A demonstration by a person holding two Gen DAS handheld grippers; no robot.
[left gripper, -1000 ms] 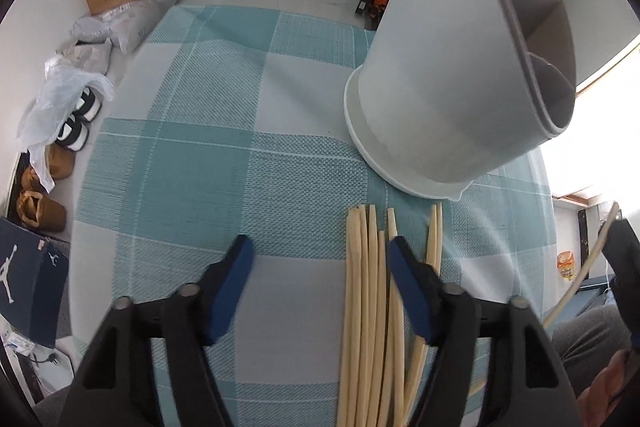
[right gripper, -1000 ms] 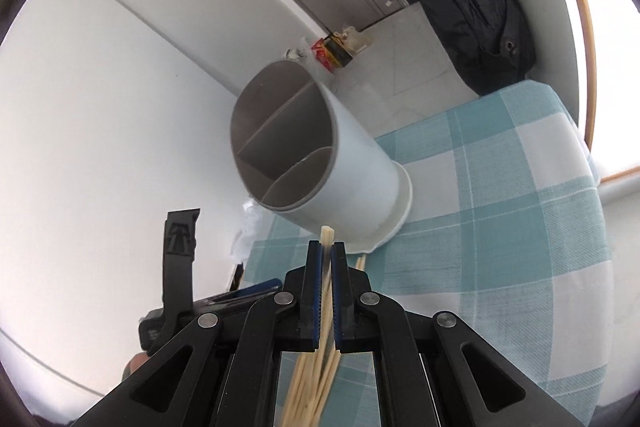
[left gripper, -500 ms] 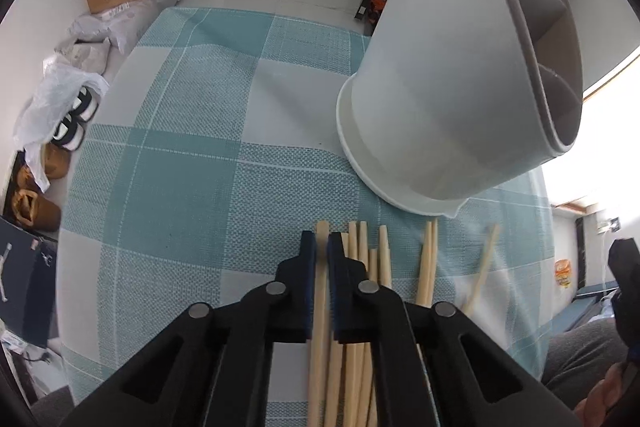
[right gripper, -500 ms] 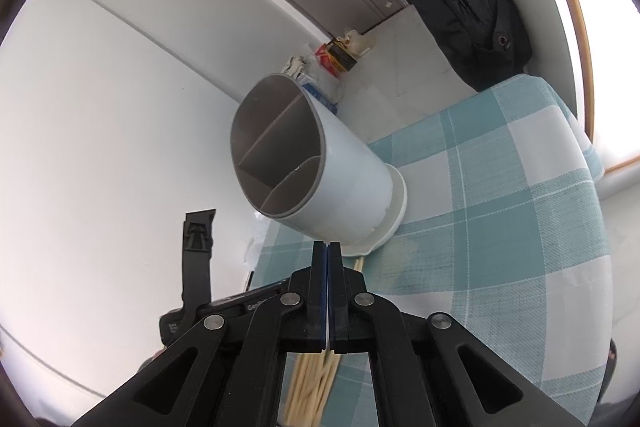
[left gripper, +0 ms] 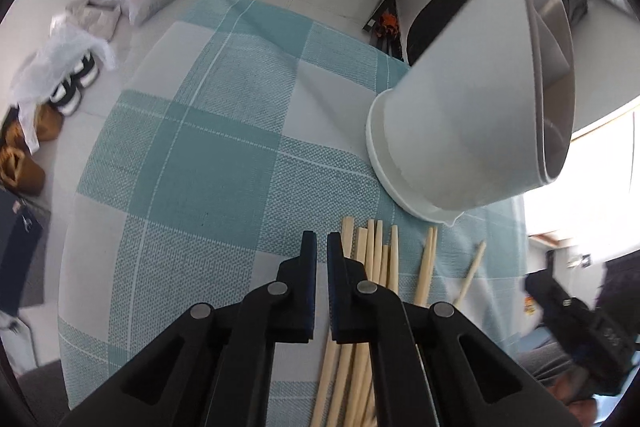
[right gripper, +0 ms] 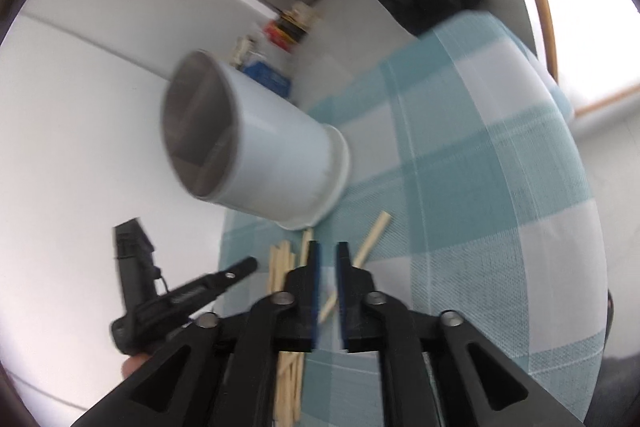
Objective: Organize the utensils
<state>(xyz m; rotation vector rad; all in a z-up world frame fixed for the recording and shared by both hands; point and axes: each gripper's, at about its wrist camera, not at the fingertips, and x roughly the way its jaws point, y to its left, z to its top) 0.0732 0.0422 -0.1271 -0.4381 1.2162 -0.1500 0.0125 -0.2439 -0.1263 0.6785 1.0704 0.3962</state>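
Two grippers, both empty-handed. The left gripper (left gripper: 321, 247) has its jaws a narrow slit apart with only cloth showing through, so it grips nothing. The right gripper (right gripper: 329, 255) is slack too, jaws parted, nothing between them. Its view is motion-blurred.

Nearest, in front of the holder (left gripper: 452, 131), the chopsticks (left gripper: 376, 251) lie loose on the checked tablecloth (left gripper: 208, 155), tips pointing at the holder's base and just short of it. The left gripper hovers at the bundle's outer edge, on the side away from the right gripper. One stray chopstick (right gripper: 374, 237) lies apart on the bundle's other side, angled, near the base, ahead of the right gripper.

Further back the holder stands upright on its white saucer, grey dividers inside. No sticks show in the compartments I can see.

Step looks like picking sticks for loading into the holder, barely started. The next move calls for closing on a single stick, probably the stray or the bundle's edge one. It then needs lifting, tipping upright and dropping over the rim into one compartment.
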